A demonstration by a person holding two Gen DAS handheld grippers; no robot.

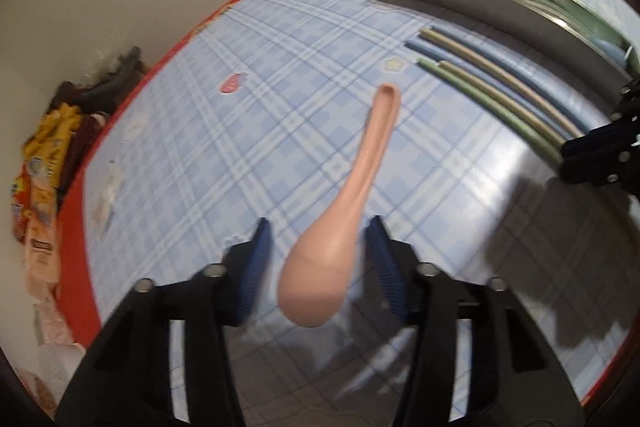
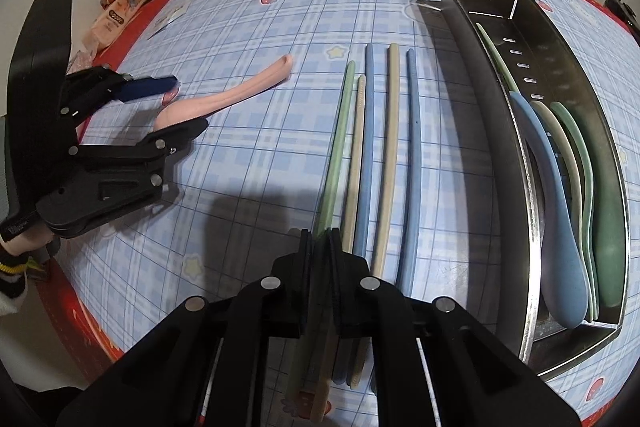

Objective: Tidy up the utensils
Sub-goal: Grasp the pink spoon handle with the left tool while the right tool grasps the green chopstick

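Right wrist: five chopsticks (image 2: 394, 147), one pink spoon (image 2: 224, 99), one tray (image 2: 480, 99).

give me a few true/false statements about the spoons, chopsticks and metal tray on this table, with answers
1. The pink spoon lies on the tablecloth between the left gripper's fingers. True.
2. The pink spoon is already in the metal tray. False: it lies outside, well left of the tray in the right wrist view.
3. A blue spoon lies in the tray with other spoons. True.
4. The chopsticks lie between the pink spoon and the tray. True.
5. All the chopsticks are pink. False: they are green, beige and blue.
6. The right gripper stands wide open. False: its jaws are nearly together.
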